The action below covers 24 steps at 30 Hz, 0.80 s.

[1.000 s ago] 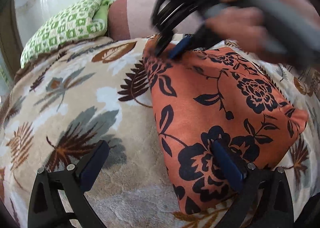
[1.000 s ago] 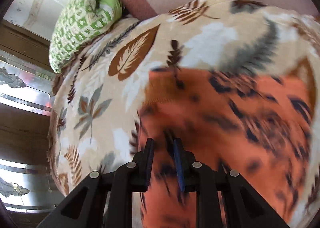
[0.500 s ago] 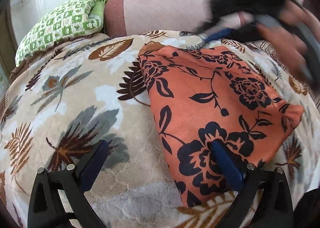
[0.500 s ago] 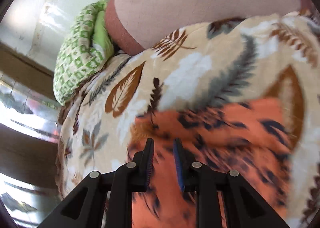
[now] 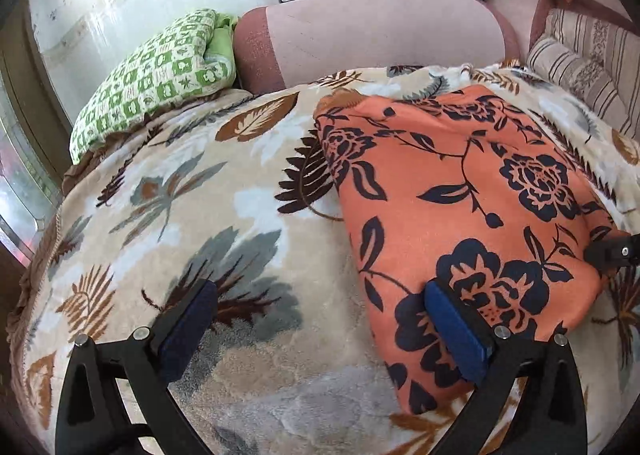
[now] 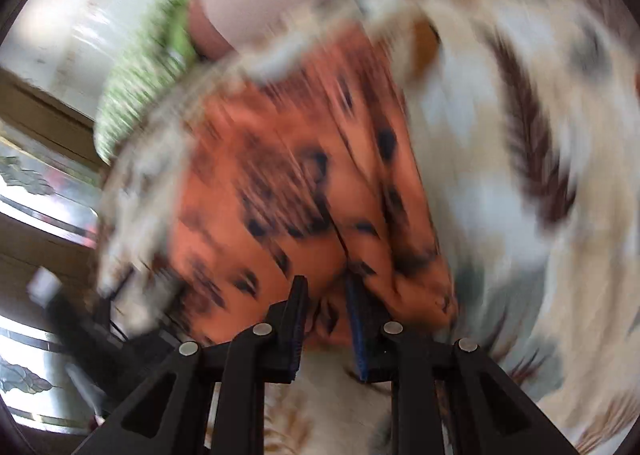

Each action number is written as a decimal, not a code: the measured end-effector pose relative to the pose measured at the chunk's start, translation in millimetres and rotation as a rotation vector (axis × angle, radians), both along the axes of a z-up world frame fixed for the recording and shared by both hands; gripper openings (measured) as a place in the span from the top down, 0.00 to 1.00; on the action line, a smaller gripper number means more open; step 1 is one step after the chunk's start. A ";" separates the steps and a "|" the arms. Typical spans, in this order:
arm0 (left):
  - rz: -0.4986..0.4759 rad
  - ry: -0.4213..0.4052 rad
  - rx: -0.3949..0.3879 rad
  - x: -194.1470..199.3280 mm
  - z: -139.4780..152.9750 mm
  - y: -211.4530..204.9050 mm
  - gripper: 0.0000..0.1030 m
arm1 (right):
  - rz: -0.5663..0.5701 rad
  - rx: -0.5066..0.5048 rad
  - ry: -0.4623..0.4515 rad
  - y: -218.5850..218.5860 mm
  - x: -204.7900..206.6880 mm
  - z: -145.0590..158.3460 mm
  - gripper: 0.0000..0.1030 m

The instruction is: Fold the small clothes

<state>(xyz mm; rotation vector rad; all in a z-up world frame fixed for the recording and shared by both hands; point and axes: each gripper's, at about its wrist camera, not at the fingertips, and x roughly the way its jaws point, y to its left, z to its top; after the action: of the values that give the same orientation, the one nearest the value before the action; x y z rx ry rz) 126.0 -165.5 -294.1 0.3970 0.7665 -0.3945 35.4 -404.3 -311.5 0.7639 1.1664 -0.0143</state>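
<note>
Orange floral garment (image 5: pixel 460 199) folded flat on the leaf-print blanket (image 5: pixel 168 215), both grippers at its near edge.

Left gripper (image 5: pixel 320 325) spread wide, nothing held: left pad on bare blanket at 7 o'clock, right pad lying on the garment's near corner at 5 o'clock. Right gripper (image 6: pixel 326 319), view motion-blurred, jaws narrowly apart at the garment's edge; cannot tell if cloth is pinched. Green checked pillow (image 5: pixel 156 75) at 10 o'clock, pink bolster (image 5: pixel 372 35) at 12.
</note>
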 end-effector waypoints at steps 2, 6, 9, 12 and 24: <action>0.007 -0.009 0.009 -0.1 2.1 -1.2 0.00 | -0.036 0.023 -0.061 -2.9 -8.9 -2.2 0.77; 0.037 0.002 -0.012 0.4 8.9 1.3 0.00 | -0.057 0.027 -0.044 -7.1 -7.6 11.1 0.78; 0.054 0.002 -0.025 -1.5 14.9 3.5 0.00 | -0.072 -0.018 -0.104 -5.8 -8.4 33.2 0.78; 0.060 -0.022 -0.038 -5.0 22.3 3.9 0.00 | -0.087 -0.063 -0.213 -1.1 -10.8 54.3 0.78; 0.018 -0.080 -0.130 -14.1 47.5 3.8 0.00 | -0.131 -0.076 -0.374 25.7 -1.5 57.6 0.30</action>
<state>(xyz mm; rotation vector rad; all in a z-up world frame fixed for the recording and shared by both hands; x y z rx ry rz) 111.9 -161.7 -246.6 0.2819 0.6627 -0.4065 33.9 -378.6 -253.9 0.7375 0.7560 -0.0232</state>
